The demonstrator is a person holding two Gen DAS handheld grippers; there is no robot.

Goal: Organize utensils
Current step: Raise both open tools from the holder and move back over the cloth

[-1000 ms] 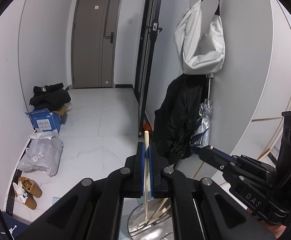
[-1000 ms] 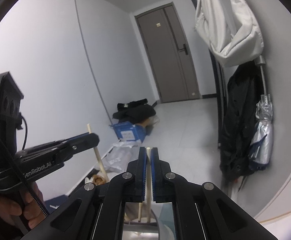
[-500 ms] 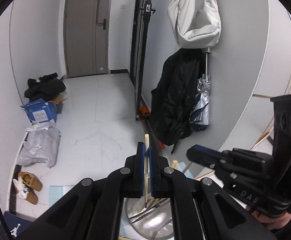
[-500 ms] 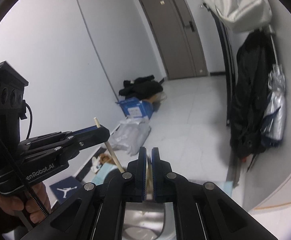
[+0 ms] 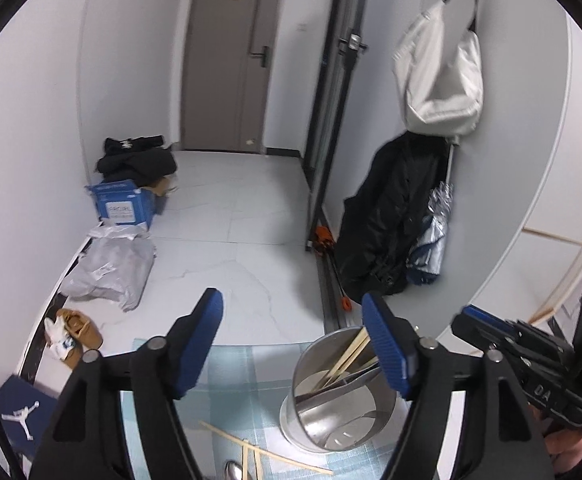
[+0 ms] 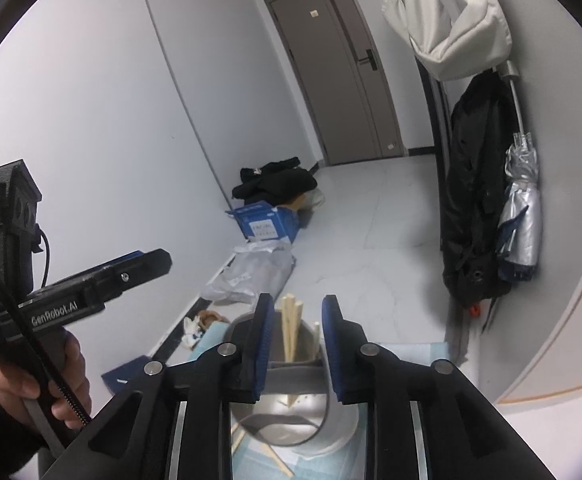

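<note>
Both grippers hang over a steel utensil cup (image 5: 341, 396) that stands on a pale blue checked mat (image 5: 247, 376) at the table's edge. The left gripper (image 5: 293, 344) has its blue pads spread wide and opening, nothing between them, the cup just off to its right. The right gripper (image 6: 297, 336) is only narrowly apart and opening too; wooden chopsticks (image 6: 291, 328) stand in the cup and show in the gap between its pads, loose rather than pinched as far as I can tell. More chopsticks (image 5: 259, 454) lie scattered on the mat beside the cup. A hand (image 6: 47, 384) grips the left tool's handle
</note>
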